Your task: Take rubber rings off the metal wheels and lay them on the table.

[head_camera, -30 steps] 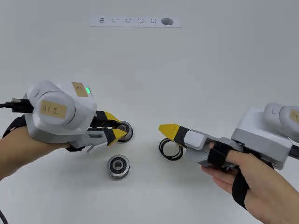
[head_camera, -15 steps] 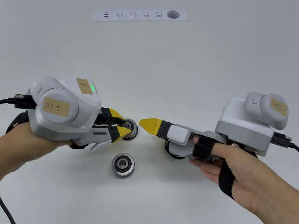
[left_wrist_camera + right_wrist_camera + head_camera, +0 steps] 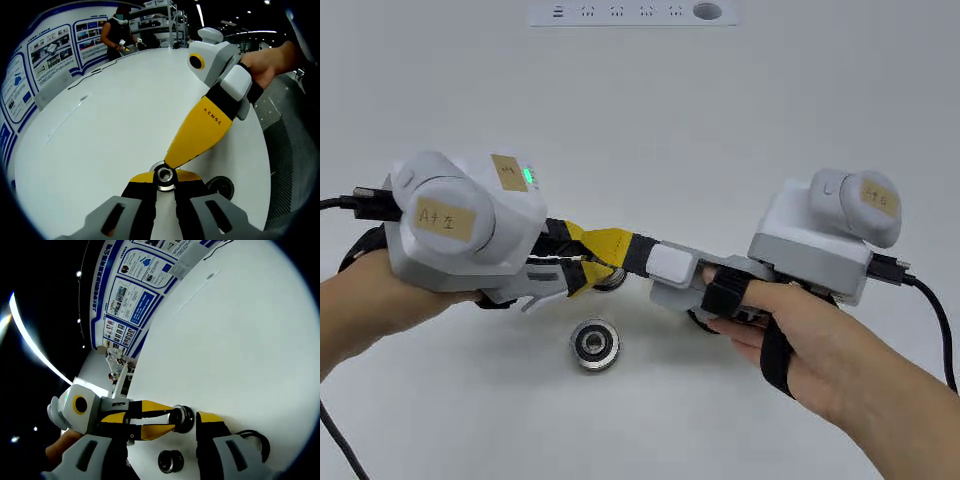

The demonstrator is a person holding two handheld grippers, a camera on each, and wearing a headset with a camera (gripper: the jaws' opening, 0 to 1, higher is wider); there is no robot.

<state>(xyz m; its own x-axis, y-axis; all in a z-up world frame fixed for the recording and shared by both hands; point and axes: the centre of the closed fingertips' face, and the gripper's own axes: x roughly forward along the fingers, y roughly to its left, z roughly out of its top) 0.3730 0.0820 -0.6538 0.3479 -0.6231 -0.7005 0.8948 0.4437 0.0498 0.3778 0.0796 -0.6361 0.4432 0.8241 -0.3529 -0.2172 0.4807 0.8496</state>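
Left tool [image 3: 582, 272] pinching metal wheel [image 3: 164, 176], right tool [image 3: 603, 243] spread, white table [image 3: 720, 130], power strip [image 3: 632, 13] (wall posters [image 3: 132, 295] beyond)

Held wheel [image 3: 611, 280] between left gripper [image 3: 582, 272] tips is mostly hidden behind right gripper [image 3: 592, 242] jaw; its rubber too small to tell. Loose rubber rings [image 3: 696, 320] sit beneath right gripper body, barely showing.

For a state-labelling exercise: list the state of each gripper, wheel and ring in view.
left gripper: shut on held wheel.
right gripper: open, one jaw tip at held wheel.
held wheel: clamped.
loose wheel: lying flat on table, untouched.
rubber rings: off, lying on table.
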